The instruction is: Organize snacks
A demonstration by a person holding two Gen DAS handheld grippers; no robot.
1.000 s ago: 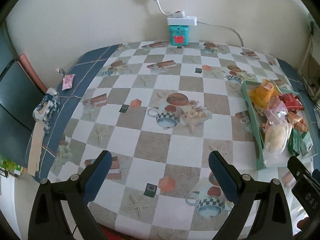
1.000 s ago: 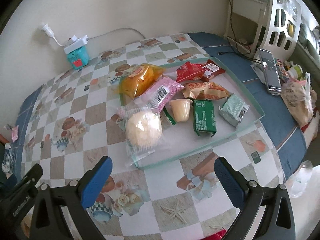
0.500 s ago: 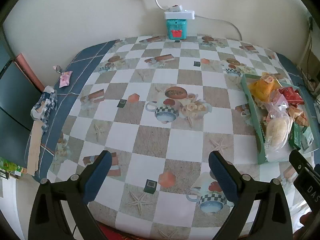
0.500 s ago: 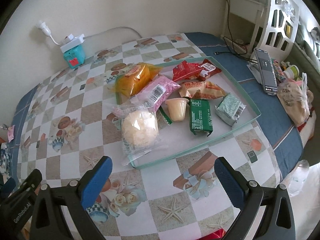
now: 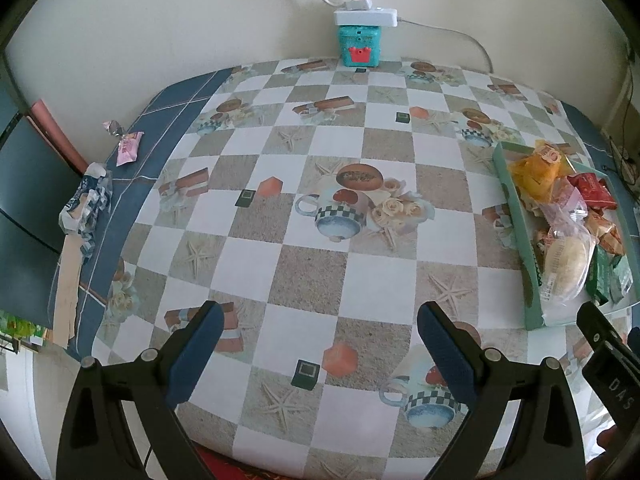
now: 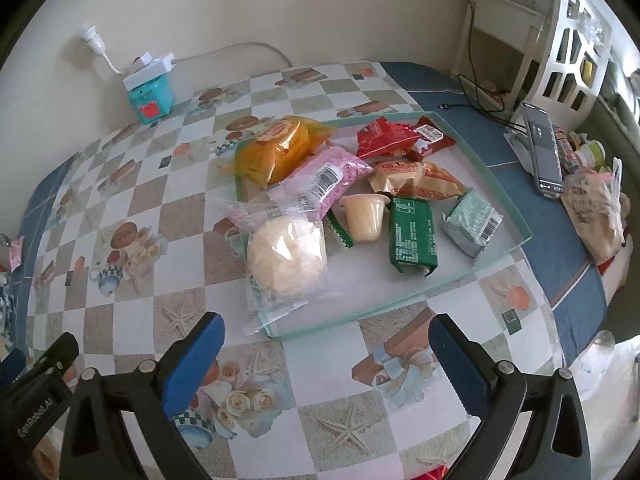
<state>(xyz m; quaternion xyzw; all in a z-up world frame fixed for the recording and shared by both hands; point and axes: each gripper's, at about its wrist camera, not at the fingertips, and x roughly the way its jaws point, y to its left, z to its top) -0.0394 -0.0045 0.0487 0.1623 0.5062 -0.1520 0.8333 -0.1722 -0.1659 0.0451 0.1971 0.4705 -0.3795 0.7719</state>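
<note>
A shallow green tray (image 6: 506, 200) on the checked tablecloth holds several snacks: a bagged round bun (image 6: 285, 258), a pink packet (image 6: 320, 180), an orange bag (image 6: 280, 148), a red packet (image 6: 394, 136), a jelly cup (image 6: 365, 218), a dark green bar (image 6: 412, 236) and a pale green packet (image 6: 472, 220). My right gripper (image 6: 326, 330) is open and empty, just before the tray's near edge. My left gripper (image 5: 320, 320) is open and empty over bare cloth, left of the tray (image 5: 514, 216).
A teal box (image 5: 359, 47) with a white power strip stands at the back wall. A pink candy (image 5: 129, 148) and a crumpled wrapper (image 5: 86, 208) lie on the left blue border. A phone on a stand (image 6: 543, 152) and a bag (image 6: 596, 208) sit right of the tray.
Both grippers have pulled back and risen a little, so the table and tray appear smaller and farther. The snacks have not moved. Both grippers stay open.
</note>
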